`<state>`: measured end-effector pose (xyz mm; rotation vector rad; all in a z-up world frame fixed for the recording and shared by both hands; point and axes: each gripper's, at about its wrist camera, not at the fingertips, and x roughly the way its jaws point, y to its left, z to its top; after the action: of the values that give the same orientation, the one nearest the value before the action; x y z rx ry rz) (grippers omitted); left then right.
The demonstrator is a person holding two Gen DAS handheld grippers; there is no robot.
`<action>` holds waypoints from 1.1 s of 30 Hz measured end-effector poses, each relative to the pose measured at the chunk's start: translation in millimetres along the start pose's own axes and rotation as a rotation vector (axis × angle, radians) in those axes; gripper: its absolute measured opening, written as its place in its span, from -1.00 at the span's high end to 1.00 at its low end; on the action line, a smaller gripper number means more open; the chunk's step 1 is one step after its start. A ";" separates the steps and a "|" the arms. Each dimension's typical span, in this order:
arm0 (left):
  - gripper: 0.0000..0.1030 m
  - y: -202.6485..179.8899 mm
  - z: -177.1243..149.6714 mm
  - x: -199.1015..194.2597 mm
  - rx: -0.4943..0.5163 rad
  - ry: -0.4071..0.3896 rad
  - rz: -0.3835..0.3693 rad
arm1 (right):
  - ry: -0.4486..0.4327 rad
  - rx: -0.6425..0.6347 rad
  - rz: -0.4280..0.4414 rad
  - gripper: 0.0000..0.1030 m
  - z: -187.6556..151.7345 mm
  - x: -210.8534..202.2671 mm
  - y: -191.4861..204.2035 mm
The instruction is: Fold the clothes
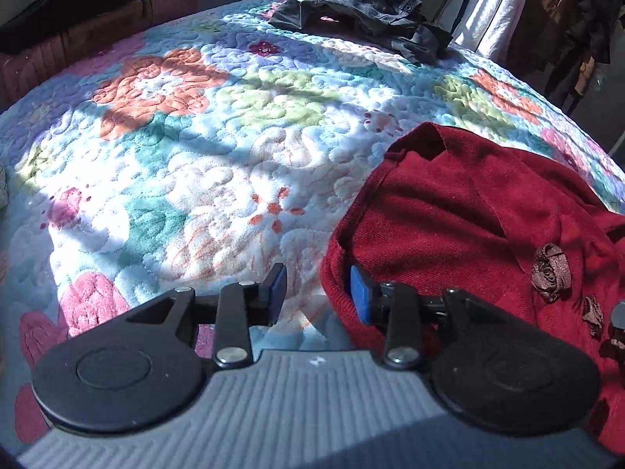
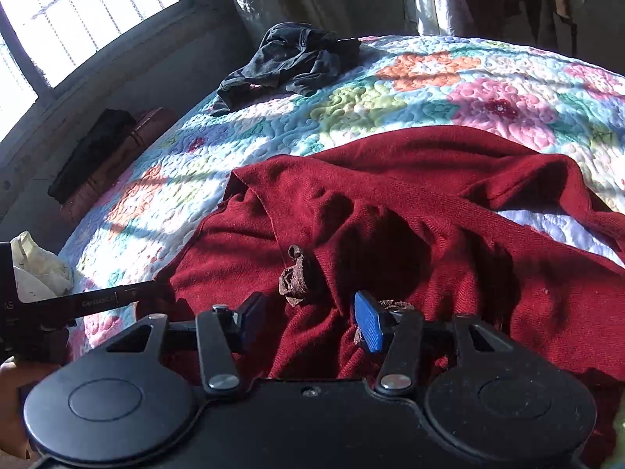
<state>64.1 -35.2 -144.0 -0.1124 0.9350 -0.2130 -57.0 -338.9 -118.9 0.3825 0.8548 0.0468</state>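
Observation:
A dark red knit garment [image 1: 468,219] with small brown fabric rosettes [image 1: 550,271] lies rumpled on a floral quilted bed [image 1: 195,136]. My left gripper [image 1: 318,293] is open at the garment's left edge, its right finger against the red hem. In the right wrist view the red garment [image 2: 429,211] fills the middle, with a rosette [image 2: 297,277] between the fingers. My right gripper [image 2: 308,316] is open, low over the garment's front. A dark grey garment [image 1: 367,11] lies crumpled at the far side of the bed; it also shows in the right wrist view [image 2: 289,62].
A brown bench with a black item [image 2: 101,156] stands beside the bed under a window [image 2: 78,8]. A pale curtain [image 1: 496,8] and hanging clothes [image 1: 578,19] are behind the bed. The left gripper's body [image 2: 78,305] shows at the left, near a crumpled pale item [image 2: 39,269].

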 end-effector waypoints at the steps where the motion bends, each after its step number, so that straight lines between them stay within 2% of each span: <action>1: 0.17 2.4 0.6 0.2 -0.019 0.011 -0.010 | 0.004 0.012 -0.011 -0.09 -7.6 -9.7 -4.6; 2: 0.03 4.1 0.7 0.9 -0.041 0.024 -0.023 | 0.013 0.007 -0.026 -0.09 -13.8 -21.4 -7.8; 4: -0.08 5.3 0.3 2.3 -0.077 0.053 -0.052 | 0.022 -0.011 -0.044 -0.09 -26.7 -43.8 -10.5; 7: -0.09 -3.4 -4.1 -3.4 -0.069 0.080 -0.093 | 0.027 -0.055 -0.047 -0.09 -49.0 -76.5 -8.1; 10: -0.09 -20.1 -11.8 -25.2 0.023 0.131 -0.153 | 0.041 -0.106 -0.040 -0.09 -82.6 -104.5 -1.2; 12: -0.19 -27.4 -20.4 -52.5 0.095 0.099 -0.180 | 0.050 -0.127 -0.033 -0.09 -107.1 -116.6 1.9; 14: -0.29 -31.8 -28.2 -82.5 0.172 0.048 -0.135 | 0.065 -0.128 -0.013 -0.09 -127.8 -121.2 2.5; 16: -0.38 -36.4 -29.2 -105.6 0.249 0.040 -0.108 | 0.082 -0.129 0.019 -0.09 -137.8 -126.5 1.8; 19: -0.41 -38.2 -23.7 -131.8 0.345 0.065 -0.131 | 0.050 -0.182 0.031 -0.09 -142.2 -137.5 10.0; 21: -0.52 -34.1 -18.1 -143.4 0.367 0.114 -0.133 | 0.000 -0.220 0.039 -0.09 -138.8 -150.8 14.3; 23: -0.52 -29.4 -16.7 -149.8 0.341 0.166 -0.110 | -0.036 -0.219 0.047 -0.09 -131.8 -163.9 13.3; 26: -0.52 -20.0 -22.2 -160.8 0.276 0.186 -0.101 | -0.059 -0.209 0.065 -0.09 -126.8 -183.7 11.1; 29: -0.50 -21.1 -41.9 -175.6 0.282 0.128 -0.027 | -0.081 -0.217 0.070 -0.09 -123.6 -206.7 4.9; 31: -0.39 -28.4 -61.3 -190.1 0.308 0.031 0.052 | -0.089 -0.222 0.062 -0.09 -122.2 -224.6 0.5; 32: -0.38 -34.3 -72.3 -197.4 0.306 -0.007 0.075 | -0.086 -0.224 0.056 -0.09 -121.0 -231.5 -0.7; 33: -0.38 -37.9 -79.0 -200.9 0.294 -0.009 0.065 | -0.074 -0.239 0.058 -0.09 -118.4 -241.7 -0.7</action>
<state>-120.2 -26.2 -25.6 0.1882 0.8875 -0.2867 -304.5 -349.3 -13.7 0.1830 0.7553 0.1857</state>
